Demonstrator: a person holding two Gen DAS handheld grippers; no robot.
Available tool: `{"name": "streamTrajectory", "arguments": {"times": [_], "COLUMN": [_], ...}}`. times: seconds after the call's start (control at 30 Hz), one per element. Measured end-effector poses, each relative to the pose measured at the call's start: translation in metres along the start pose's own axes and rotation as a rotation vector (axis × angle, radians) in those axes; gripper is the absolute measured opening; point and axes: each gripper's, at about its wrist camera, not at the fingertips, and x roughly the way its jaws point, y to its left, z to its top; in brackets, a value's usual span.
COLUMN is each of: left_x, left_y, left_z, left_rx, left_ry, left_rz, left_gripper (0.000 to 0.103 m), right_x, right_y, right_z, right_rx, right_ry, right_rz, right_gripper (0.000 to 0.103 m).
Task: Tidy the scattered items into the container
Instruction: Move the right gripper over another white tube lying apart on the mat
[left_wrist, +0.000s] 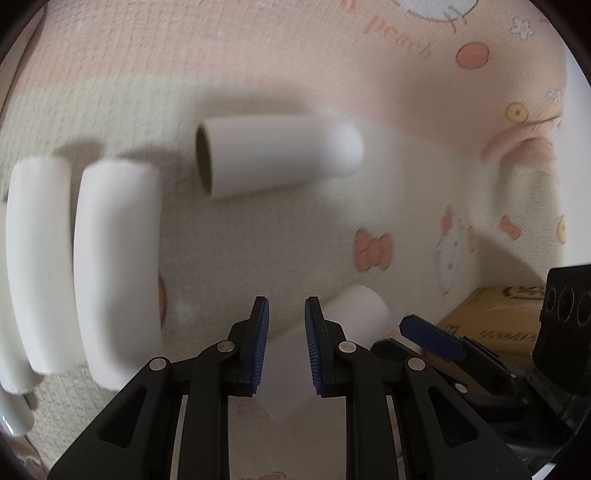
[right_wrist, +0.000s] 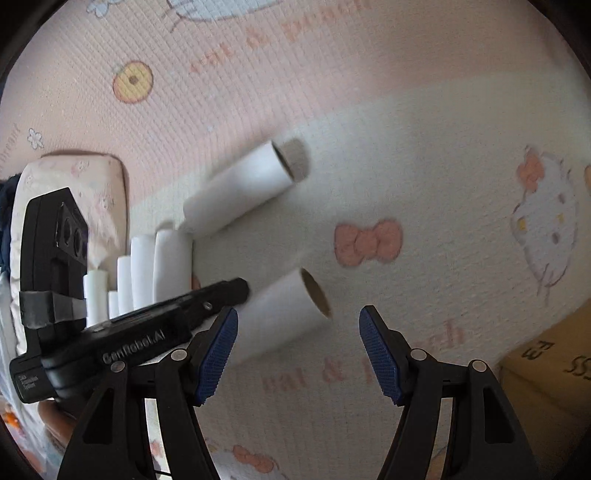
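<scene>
White tubes (left_wrist: 277, 155) on patterned mat (left_wrist: 258, 55)

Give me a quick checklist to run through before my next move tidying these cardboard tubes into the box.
1. Right hand-held gripper open and empty: ok.
2. Left hand-held gripper gripping the nearest tube: cannot tell; jaws narrow, tube blurred under them.
3. Lone tube free to pick: ok, it lies by itself on the mat.
4. Mat tidied: not ok; the side-by-side tubes also lie out.
5. Cardboard box open: cannot tell; only a corner shows.
</scene>
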Motion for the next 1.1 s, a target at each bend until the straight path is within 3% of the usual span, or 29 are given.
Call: {"name": "streamTrajectory", "arguments": {"times": [0.1,0.17,0.3,0.47,0.57,0.67,0.73,0.87,0.93,0.97,1.1], "left_x": [0.004,0.004,-0.004,-0.007,-0.013,-0.022,-0.029,-0.036,-0.034,-0.032,-0.025], "left_y": [0.003,0.005,0.012,0.028,0.034,0.041,0.045,0.044,0.044,0.044,0.04], "left_z": [-0.013,-0.021,-0.04,-0.06,-0.07,-0.078,-0.083,-0.089,-0.092,-0.094,-0.102], "left_rx": [0.004,-0.008,-0.041,-0.127,-0.153,-0.17,-0.183,-0.194,-0.2,-0.201,-0.201], "left_ry": [0.014,0.023,0.018,0.039,0.043,0.033,0.019,-0.017,-0.004,0.007,0.039], "left_rz": [0.035,0.025,0.002,0.007,0.002,0.013,0.038,0.01,-0.004,-0.001,-0.025], "left_gripper": [0.021,0.021,0.021,0.021,0.021,0.029,0.043,0.042,0.019,0.012,0.009], "right_x": [0.009,0.012,0.017,0.021,0.017,0.007,0.0,-0.005,-0.004,-0.002,0.008], "right_y": [-0.009,-0.015,-0.023,-0.018,-0.006,0.011,0.014,0.009,0.002,-0.001,-0.005], "right_z": [-0.007,-0.013,-0.025,-0.027,-0.021,-0.019,-0.022,-0.038,-0.048,-0.052,-0.068], "right_rx": [0.072,0.115,0.173,0.15,0.081,0.002,0.0,0.069,0.116,0.141,0.212], "right_ry": [0.079,0.083,0.096,0.109,0.096,0.07,0.048,0.034,0.06,0.072,0.111], "right_rz": [0.076,0.118,0.12,0.134,0.083,0.042,0.019,-0.005,0.019,0.039,0.089], "right_gripper": [0.065,0.052,0.04,0.039,0.039,0.039,0.04,0.04,0.04,0.04,0.04]}}
